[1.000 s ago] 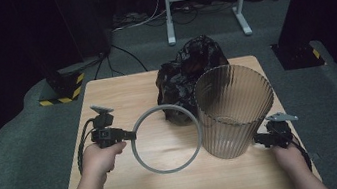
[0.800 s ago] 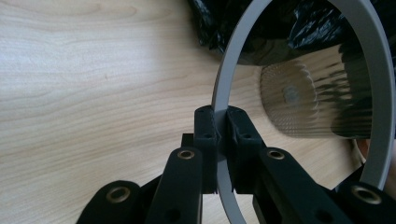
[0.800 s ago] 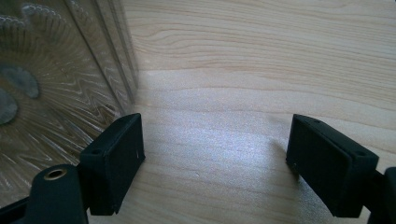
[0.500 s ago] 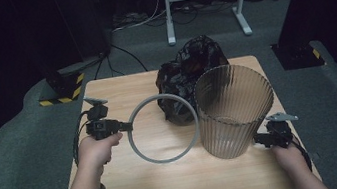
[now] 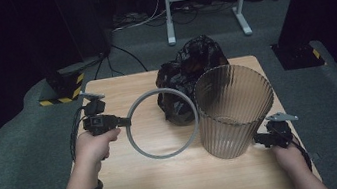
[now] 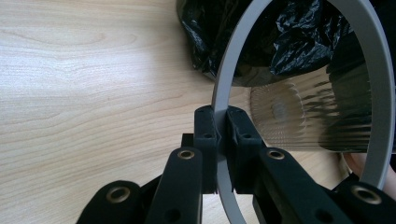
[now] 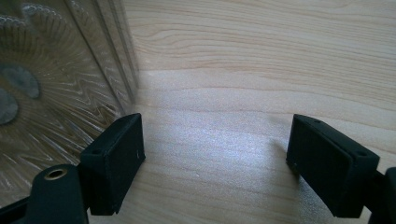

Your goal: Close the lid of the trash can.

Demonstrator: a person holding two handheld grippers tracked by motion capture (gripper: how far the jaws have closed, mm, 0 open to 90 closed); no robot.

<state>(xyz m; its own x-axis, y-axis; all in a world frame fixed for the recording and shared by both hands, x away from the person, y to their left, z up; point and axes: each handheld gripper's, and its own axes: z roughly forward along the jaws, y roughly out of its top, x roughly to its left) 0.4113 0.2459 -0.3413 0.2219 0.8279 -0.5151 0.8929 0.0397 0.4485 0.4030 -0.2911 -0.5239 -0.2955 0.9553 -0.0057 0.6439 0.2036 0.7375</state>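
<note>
Gripping a grey ring [image 5: 162,123] at its rim, the left gripper [image 5: 121,123] holds it near the bench's [image 5: 170,185] left edge, about midway between near and far edges. In the left gripper view its jaws are closed tight on the thin band of the ring [image 6: 224,93], one pad on each face, with the band running up between them and curving away overhead. The ring is tilted, with its near arc low over the wood; whether that arc touches the bench I cannot tell. Its far right arc crosses in front of a crumpled black plastic bag [image 5: 188,71] that lies at the middle of the far edge.

A clear ribbed bin [image 5: 232,110] stands upright on the right half of the bench, just beside the ring and in front of the bag. Through the ring, the left gripper view shows the bin's ribbed wall [image 6: 299,116] and the bag [image 6: 289,32] above it.

The right gripper [image 5: 260,140] sits low at the bench's right edge, near the near right corner, next to the bin's base. Its jaws stand wide apart with only bare wood [image 7: 219,140] between them; the left jaw is just beside the bin's wall [image 7: 60,84], and I cannot tell whether they touch.
</note>
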